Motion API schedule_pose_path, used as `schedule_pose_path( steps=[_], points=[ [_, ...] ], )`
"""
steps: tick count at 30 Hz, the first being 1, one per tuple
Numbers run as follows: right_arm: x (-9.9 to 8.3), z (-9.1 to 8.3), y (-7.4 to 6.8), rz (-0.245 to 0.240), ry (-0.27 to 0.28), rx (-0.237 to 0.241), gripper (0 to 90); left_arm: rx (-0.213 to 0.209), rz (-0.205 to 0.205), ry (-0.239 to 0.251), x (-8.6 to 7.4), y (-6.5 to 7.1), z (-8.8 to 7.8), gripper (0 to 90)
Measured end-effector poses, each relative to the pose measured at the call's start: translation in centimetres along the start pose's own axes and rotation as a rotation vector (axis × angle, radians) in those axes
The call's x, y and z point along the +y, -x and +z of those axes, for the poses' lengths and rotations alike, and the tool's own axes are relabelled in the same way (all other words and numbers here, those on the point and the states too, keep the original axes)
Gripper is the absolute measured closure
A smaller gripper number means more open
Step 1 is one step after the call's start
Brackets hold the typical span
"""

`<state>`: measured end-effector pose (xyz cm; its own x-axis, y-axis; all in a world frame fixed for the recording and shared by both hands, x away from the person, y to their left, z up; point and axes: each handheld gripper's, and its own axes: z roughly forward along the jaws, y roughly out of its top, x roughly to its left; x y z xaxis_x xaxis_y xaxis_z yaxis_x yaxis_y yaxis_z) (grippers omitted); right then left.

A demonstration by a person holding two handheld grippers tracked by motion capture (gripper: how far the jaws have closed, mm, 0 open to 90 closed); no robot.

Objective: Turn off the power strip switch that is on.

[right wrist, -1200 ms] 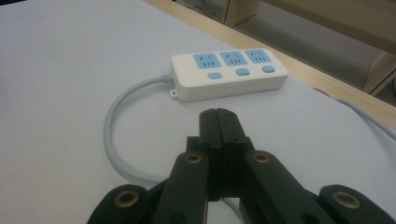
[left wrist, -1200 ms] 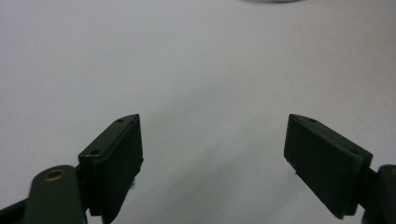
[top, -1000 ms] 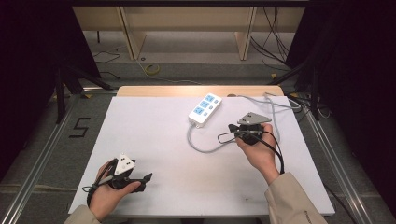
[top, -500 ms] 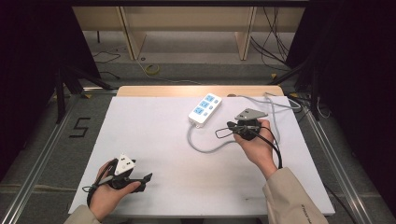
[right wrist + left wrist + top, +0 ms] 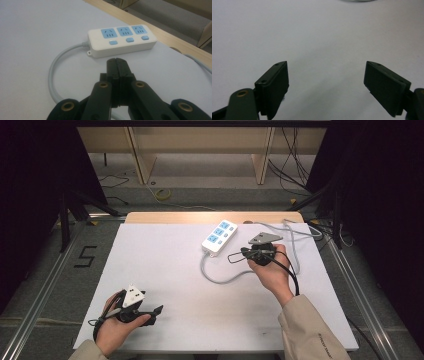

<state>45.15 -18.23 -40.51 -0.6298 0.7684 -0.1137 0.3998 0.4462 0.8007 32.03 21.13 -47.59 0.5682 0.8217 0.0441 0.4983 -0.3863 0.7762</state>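
Note:
A white power strip [image 5: 219, 236] with blue sockets [image 5: 122, 40] lies on the far middle of the white table [image 5: 170, 265]. Its grey cable [image 5: 220, 279] loops toward me and round to the right [image 5: 53, 75]. My right gripper [image 5: 246, 253] sits just right of the strip, with its jaws pressed together on nothing [image 5: 116, 61] and pointing at the strip's long side. My left gripper [image 5: 157, 310] rests near the table's front left corner. Its jaws stand wide apart over bare tabletop [image 5: 325, 67].
A wooden strip [image 5: 200, 216] borders the table's far edge. More grey cable [image 5: 295, 232] trails off the far right corner. Metal rails [image 5: 45, 285] run along the floor on both sides.
My right gripper has crept slightly up the table toward the power strip. The left gripper has stayed where it was.

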Motion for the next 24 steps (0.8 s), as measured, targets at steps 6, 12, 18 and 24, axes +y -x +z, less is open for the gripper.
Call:
schedule_pose_path(
  steps=[6, 12, 18, 24],
  points=[
    [0.0, 0.4, 0.1, 0.009, -0.008, -0.002, 90.0, -0.001, 0.001, 0.000, 0.0, 0.0, 0.0, 19.7],
    [0.2, 0.9, 0.4, 0.016, -0.022, -0.001, 90.0, 0.000, 0.000, 0.000, 0.0, 0.0, 0.0, 19.8],
    [0.8, 1.3, 0.7, 0.016, -0.035, 0.000, 90.0, 0.000, 0.004, -0.001, 0.0, 0.0, 0.0, 19.8],
    [1.2, 1.7, 0.9, 0.015, -0.044, -0.003, 90.0, 0.001, 0.006, -0.003, 0.0, 0.1, 0.0, 20.1]
  ],
)
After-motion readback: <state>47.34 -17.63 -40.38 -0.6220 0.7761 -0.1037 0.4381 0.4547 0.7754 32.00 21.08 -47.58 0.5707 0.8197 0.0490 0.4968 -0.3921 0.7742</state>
